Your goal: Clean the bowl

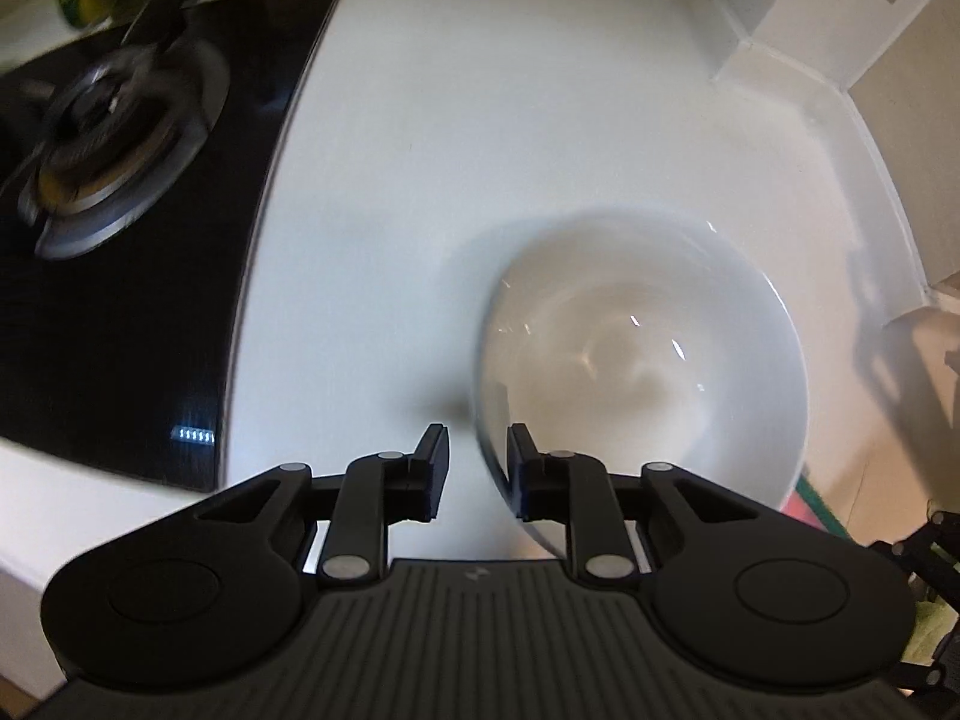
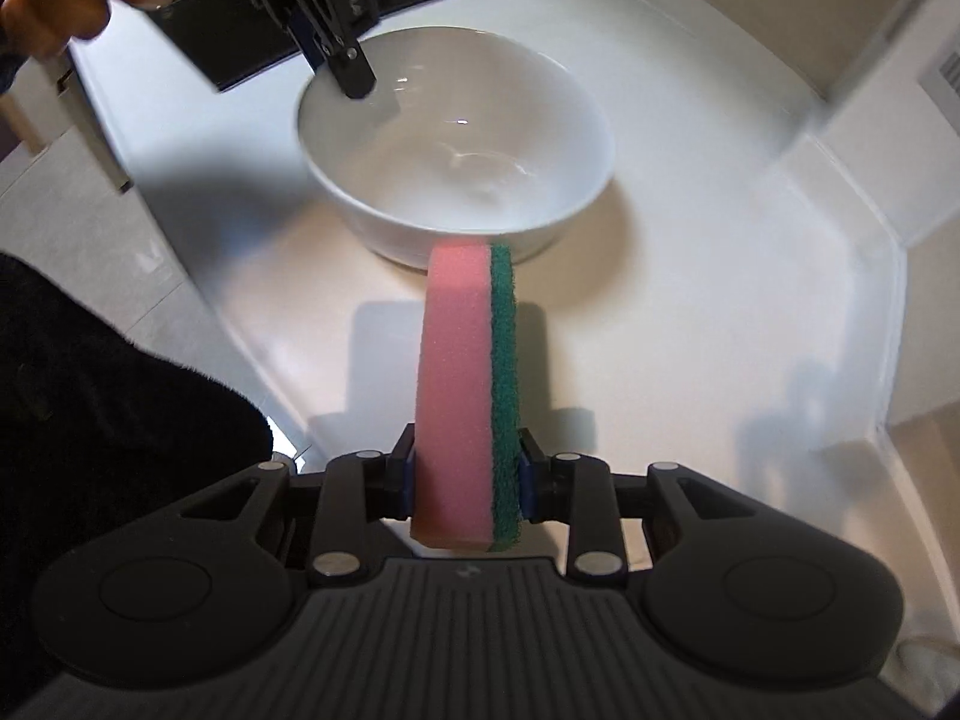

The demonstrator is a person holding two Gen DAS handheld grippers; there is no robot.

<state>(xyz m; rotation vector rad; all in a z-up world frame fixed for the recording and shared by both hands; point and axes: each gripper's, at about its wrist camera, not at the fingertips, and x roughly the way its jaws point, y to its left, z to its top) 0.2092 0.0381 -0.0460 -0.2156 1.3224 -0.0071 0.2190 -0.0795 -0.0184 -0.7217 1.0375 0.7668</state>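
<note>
Right tool (image 2: 465,474) is pinching the pink-green sponge (image 2: 468,384), left tool (image 1: 478,468) spread apart astride the white bowl's (image 1: 648,360) rim.

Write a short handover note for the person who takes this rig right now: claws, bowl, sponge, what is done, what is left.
Left claw: open, jaws astride the near rim of the white bowl, not clamping it.
Right claw: shut on the pink and green sponge, which stands on edge, short of the bowl.
The bowl stands upright on the white counter beside the gas hob.
Done: sponge picked up.
Left: steady the bowl, scrub its inside.
</note>
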